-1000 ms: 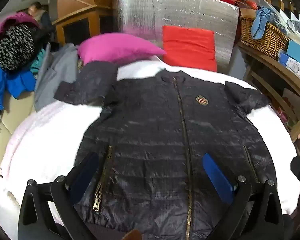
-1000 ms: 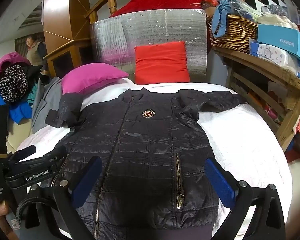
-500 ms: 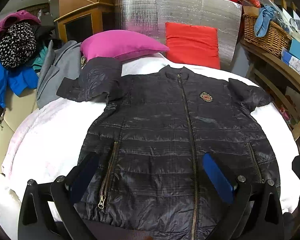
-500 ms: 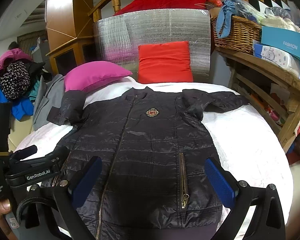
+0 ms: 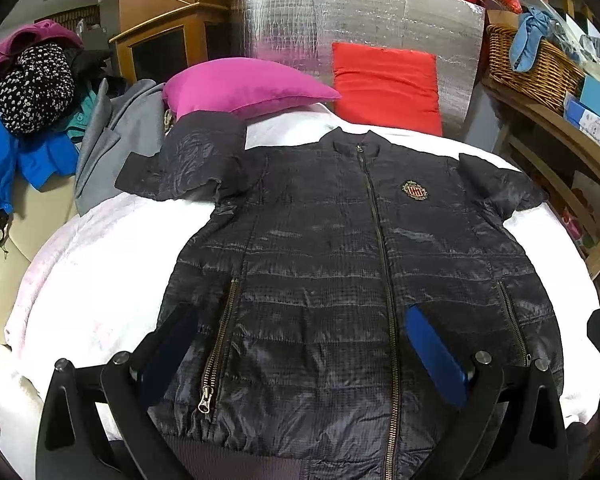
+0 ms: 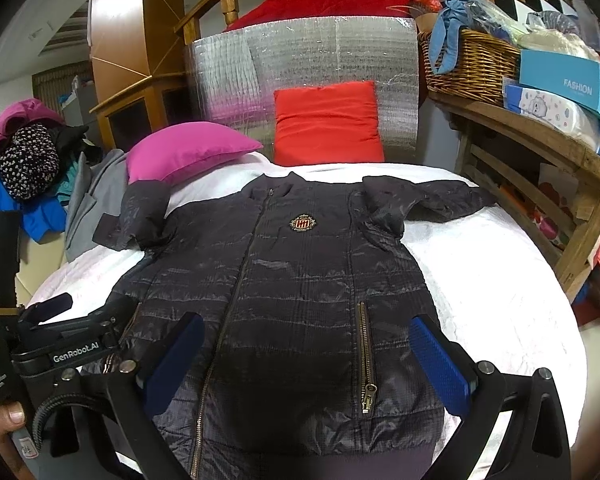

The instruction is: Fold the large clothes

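A black quilted jacket (image 5: pixel 340 264) (image 6: pixel 300 280) lies face up and zipped on a white bedspread (image 5: pixel 92 264) (image 6: pixel 492 280), collar at the far end and hem nearest me. Its left sleeve (image 5: pixel 188 160) is bent back on itself beside the pink pillow. The right sleeve (image 6: pixel 432 200) stretches out to the right. My left gripper (image 5: pixel 300 344) hovers open above the hem with nothing between its blue pads. My right gripper (image 6: pixel 308 352) is likewise open over the hem. The left gripper's body (image 6: pixel 60 352) shows at the lower left of the right wrist view, held by a hand.
A pink pillow (image 5: pixel 244 88) and a red cushion (image 5: pixel 384 80) lean at the bed's head against a silver foil board (image 6: pixel 300 64). Piled clothes (image 5: pixel 32 92) lie on the left. A wooden shelf with a wicker basket (image 6: pixel 472 64) and boxes runs along the right.
Both cameras have drawn back and risen slightly, so the jacket's hem and lower zip pulls show more fully. The jacket has not moved. Both grippers stay open.
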{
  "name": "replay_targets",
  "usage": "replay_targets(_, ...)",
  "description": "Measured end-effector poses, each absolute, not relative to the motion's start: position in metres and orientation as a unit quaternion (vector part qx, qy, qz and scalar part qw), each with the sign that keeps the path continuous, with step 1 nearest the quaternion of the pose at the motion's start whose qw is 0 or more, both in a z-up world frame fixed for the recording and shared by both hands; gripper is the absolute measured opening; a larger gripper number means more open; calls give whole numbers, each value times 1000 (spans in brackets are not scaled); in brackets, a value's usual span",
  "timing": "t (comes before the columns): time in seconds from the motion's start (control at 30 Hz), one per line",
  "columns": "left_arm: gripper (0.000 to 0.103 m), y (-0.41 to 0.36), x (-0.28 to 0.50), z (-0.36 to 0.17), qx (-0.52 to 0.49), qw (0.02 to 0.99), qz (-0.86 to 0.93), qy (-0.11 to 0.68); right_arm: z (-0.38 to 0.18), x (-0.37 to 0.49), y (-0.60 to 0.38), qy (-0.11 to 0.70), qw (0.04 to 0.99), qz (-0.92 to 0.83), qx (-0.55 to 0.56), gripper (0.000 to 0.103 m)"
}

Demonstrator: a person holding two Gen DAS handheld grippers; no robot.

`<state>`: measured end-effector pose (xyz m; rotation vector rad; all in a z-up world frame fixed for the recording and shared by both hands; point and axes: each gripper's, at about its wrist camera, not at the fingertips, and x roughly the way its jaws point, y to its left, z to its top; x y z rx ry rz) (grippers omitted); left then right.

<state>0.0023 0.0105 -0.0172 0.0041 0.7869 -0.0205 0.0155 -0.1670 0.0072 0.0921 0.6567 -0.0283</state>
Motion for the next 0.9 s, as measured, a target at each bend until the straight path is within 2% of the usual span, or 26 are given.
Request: replay_targets(0.9, 103, 12, 2, -24, -4, 921, -11, 389, -3, 17, -165, 337, 940, -11, 50, 103)
